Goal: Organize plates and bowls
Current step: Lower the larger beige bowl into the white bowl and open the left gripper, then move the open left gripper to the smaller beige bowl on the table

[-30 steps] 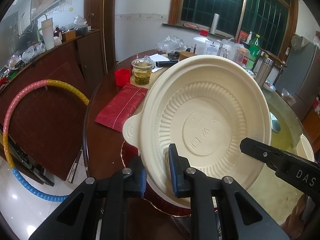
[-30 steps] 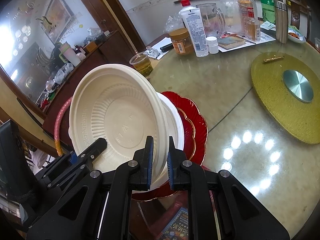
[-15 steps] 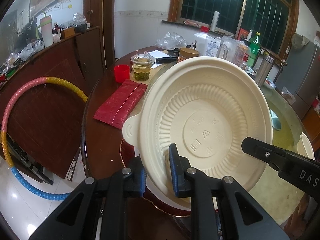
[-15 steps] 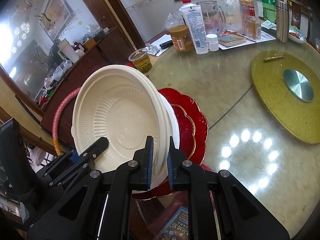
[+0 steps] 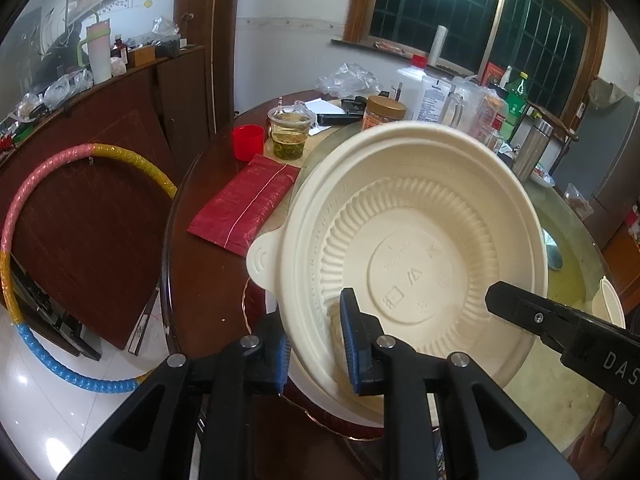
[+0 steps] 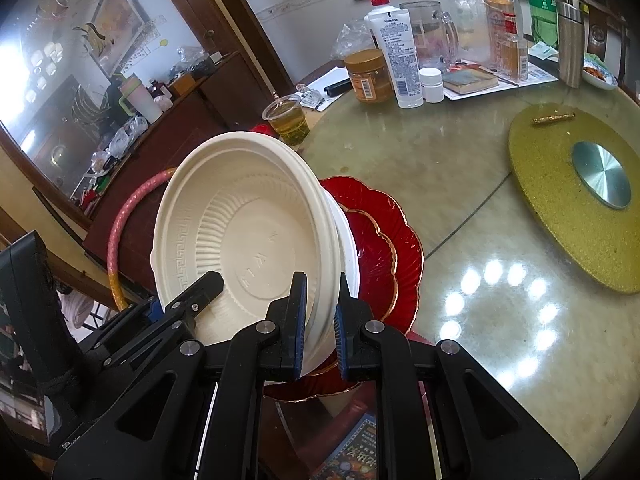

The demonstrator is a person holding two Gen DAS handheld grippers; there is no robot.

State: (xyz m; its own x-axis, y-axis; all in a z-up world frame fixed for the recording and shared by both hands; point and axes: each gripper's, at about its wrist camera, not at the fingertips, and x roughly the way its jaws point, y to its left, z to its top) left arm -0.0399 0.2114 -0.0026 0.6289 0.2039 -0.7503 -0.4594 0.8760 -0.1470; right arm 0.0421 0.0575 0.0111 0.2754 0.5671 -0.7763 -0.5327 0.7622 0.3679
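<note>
The cream bowl (image 5: 412, 248) is standing tilted on edge over the red plate (image 6: 384, 248) on the tabletop (image 6: 460, 184), its hollow facing away from the plate; being round, it has no long axis. The left gripper (image 5: 316, 344) has just been opening its jaws, the rim loose between them. The right gripper (image 6: 320, 316) is pinching the rim tightly. With one grip only, the bowl is risking to swing or slip onto the plate.

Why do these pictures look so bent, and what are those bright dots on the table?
Both views are fisheye: dark corners, and straight lines bow, like the window frame in the left wrist view. In the right wrist view the dots are lamp glare mirrored in the glossy table; the wall picture at far left is washed out. The bowl stays sharp in both.
</note>
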